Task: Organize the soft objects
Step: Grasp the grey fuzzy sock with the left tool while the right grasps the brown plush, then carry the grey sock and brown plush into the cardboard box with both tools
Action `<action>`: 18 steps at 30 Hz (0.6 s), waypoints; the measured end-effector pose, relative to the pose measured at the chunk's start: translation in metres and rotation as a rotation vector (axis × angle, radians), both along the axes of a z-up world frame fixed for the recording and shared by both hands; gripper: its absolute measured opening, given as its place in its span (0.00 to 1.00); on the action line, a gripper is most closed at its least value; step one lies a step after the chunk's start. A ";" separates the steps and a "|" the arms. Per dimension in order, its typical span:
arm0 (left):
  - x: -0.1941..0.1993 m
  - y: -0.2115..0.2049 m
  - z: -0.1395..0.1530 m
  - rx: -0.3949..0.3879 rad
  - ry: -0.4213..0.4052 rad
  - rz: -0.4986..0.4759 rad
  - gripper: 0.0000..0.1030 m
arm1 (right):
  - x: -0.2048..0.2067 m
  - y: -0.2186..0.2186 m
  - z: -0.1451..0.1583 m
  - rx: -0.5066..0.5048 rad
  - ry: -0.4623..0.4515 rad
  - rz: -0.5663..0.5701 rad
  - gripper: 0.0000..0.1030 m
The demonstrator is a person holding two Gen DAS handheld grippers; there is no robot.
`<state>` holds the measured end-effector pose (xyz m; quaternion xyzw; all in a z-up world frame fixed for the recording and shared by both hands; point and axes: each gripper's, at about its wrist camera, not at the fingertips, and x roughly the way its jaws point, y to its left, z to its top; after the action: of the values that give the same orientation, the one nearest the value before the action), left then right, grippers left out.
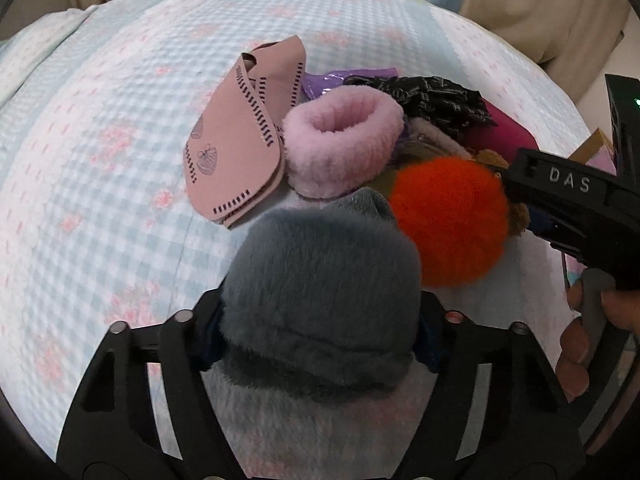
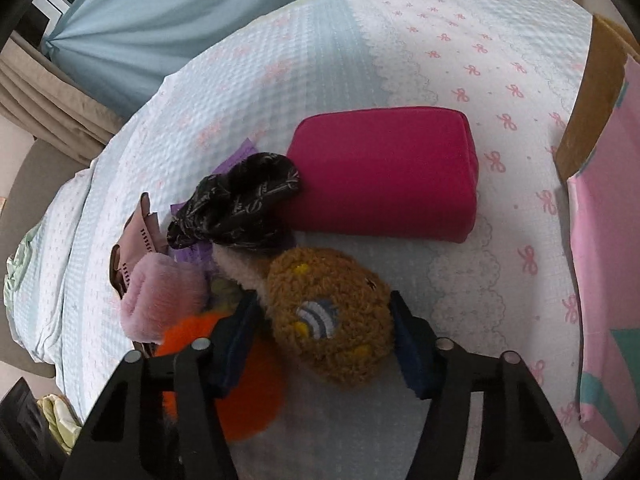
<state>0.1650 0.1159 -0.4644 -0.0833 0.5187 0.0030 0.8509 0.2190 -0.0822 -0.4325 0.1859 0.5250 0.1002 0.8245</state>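
Soft goods, one heap on the checked bedspread [image 1: 100, 160]; sorting appears barely begun.
- Magenta pouch [image 2: 384, 168]: landmark, at the heap's far edge.
- Black scrunchie [image 2: 240, 196], pink fur cuff [image 1: 344, 140], orange pompom [image 1: 448, 220]: piled beside the pouch, unsorted.
- Grey fur piece [image 1: 320, 292]: nearest end of the heap, left gripper [image 1: 320, 340] clamped on it.
- Brown plush [image 2: 328, 316]: just before the pouch, right gripper [image 2: 324, 344] pads against both flanks.

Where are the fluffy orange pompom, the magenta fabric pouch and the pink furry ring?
fluffy orange pompom [image 1: 448, 216], left wrist view, middle of its fur.
magenta fabric pouch [image 2: 384, 172], right wrist view, centre of its top face.
pink furry ring [image 1: 376, 112], left wrist view, right-hand rim.
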 end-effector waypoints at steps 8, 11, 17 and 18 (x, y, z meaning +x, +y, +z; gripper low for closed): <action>-0.002 0.005 0.010 -0.001 -0.007 0.013 0.48 | -0.002 0.009 0.010 -0.020 -0.020 0.024 0.41; -0.005 0.008 0.017 -0.003 -0.015 0.024 0.47 | -0.006 0.009 0.017 -0.032 -0.029 0.030 0.40; -0.010 0.015 0.037 0.007 -0.053 0.047 0.47 | -0.012 0.011 0.036 -0.038 -0.072 0.054 0.39; -0.012 0.015 0.040 0.011 -0.060 0.051 0.47 | -0.013 0.011 0.040 -0.038 -0.083 0.058 0.39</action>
<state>0.1532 0.1312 -0.4243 -0.0922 0.4907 0.0252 0.8661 0.2056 -0.0710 -0.3929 0.1506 0.4975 0.1218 0.8456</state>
